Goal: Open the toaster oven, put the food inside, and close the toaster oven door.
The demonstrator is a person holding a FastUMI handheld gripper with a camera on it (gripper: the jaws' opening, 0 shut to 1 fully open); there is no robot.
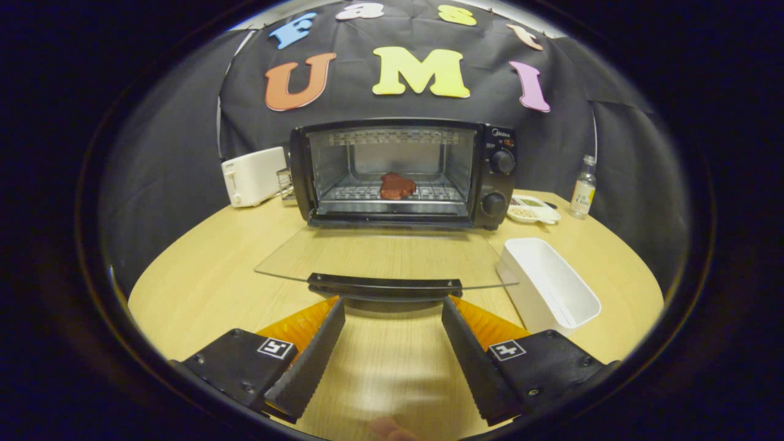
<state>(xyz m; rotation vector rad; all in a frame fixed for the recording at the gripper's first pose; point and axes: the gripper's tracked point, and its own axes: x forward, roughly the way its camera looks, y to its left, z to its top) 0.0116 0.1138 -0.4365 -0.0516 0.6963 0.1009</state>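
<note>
On the worktop [202, 288], the toaster oven [404, 174] stands at twelve o'clock, its glass door [383, 260] folded flat and the food [397, 185] already on its rack; the empty gripper [392, 312], fingers apart, sits just short of the door handle [384, 286], so only closing seems left.

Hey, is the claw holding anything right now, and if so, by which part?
Nothing. The claw is open, its fingers spread just short of the door handle of the toaster oven.
</note>
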